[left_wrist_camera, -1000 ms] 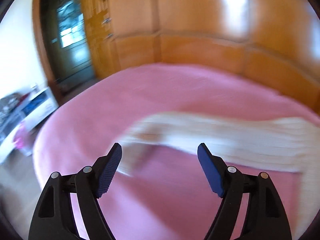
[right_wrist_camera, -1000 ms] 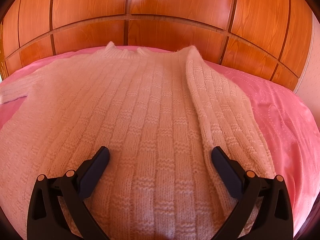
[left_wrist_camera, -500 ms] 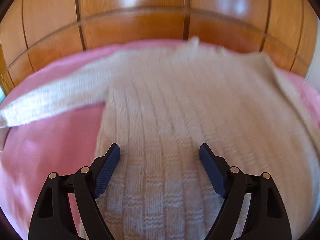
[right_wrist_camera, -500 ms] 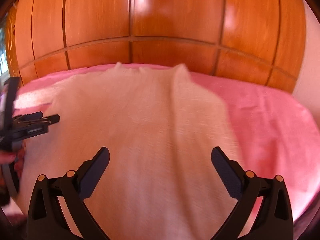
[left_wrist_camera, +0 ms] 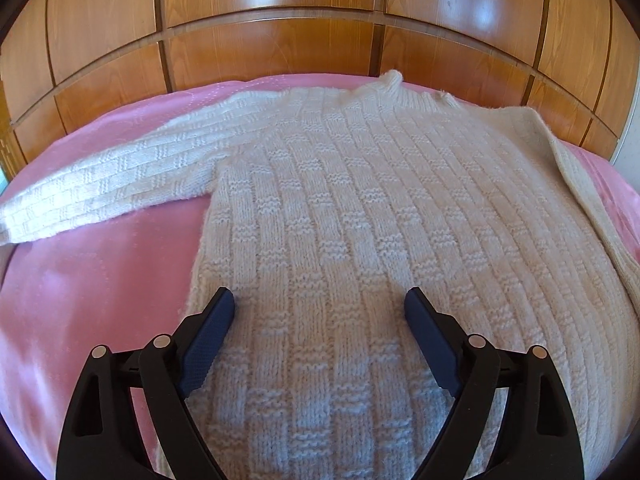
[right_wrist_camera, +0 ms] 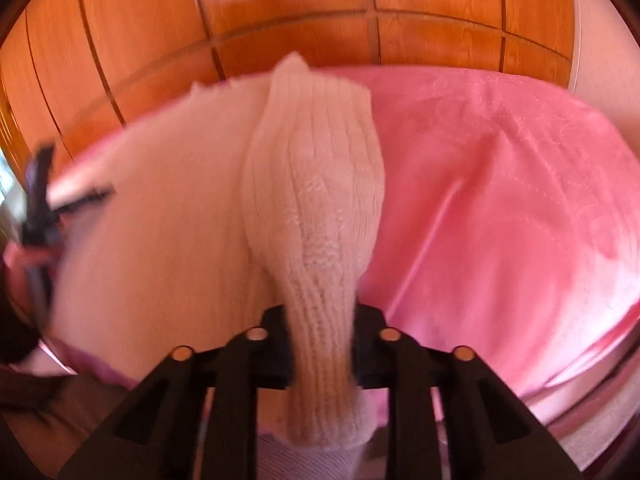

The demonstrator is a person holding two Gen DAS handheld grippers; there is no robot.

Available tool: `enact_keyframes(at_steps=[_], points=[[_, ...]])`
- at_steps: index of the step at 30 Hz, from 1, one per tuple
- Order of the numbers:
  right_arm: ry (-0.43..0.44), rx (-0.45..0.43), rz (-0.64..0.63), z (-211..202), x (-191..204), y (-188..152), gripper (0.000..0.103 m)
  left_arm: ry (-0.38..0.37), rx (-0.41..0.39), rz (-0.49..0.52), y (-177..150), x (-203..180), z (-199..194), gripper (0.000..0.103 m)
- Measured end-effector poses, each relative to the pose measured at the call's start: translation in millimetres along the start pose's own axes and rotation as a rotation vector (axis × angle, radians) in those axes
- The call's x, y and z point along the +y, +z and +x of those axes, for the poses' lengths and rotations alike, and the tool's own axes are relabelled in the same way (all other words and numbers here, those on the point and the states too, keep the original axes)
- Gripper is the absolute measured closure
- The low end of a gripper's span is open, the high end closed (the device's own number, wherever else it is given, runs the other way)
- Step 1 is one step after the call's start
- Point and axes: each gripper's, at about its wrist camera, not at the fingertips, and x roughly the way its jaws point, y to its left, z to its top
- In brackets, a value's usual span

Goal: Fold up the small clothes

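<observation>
Our right gripper [right_wrist_camera: 322, 344] is closing on a bunched ribbed strip of the sweater [right_wrist_camera: 316, 208], which rises between the jaws toward twelve o'clock; the pads already pinch it. Our left gripper [left_wrist_camera: 318, 322] stands wide and is opening further, its fingers [left_wrist_camera: 212, 328] resting on the knit with nothing caught between them. From there the sweater spreads flat over the pink bed [left_wrist_camera: 92, 280], one sleeve [left_wrist_camera: 120, 176] stretched out toward nine o'clock, collar at twelve against the wooden panels [left_wrist_camera: 280, 20]. We judge this the first fold: the right side is gathered and should be carried toward nine o'clock across the body, while the left pins the cloth or goes for the sleeve. We count one sweater, two grippers, one bed.
</observation>
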Motion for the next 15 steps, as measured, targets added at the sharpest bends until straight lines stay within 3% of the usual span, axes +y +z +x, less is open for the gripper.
enact_keyframes(at_steps=[6, 15], points=[[0.086, -0.125, 0.193, -23, -54, 51, 0.087, 0.002, 0.002, 0.002, 0, 0, 0, 0.016], [-0.013, -0.195, 0.308, -19, -140, 117, 0.087, -0.004, 0.0, -0.001, 0, 1, 2, 0.015]])
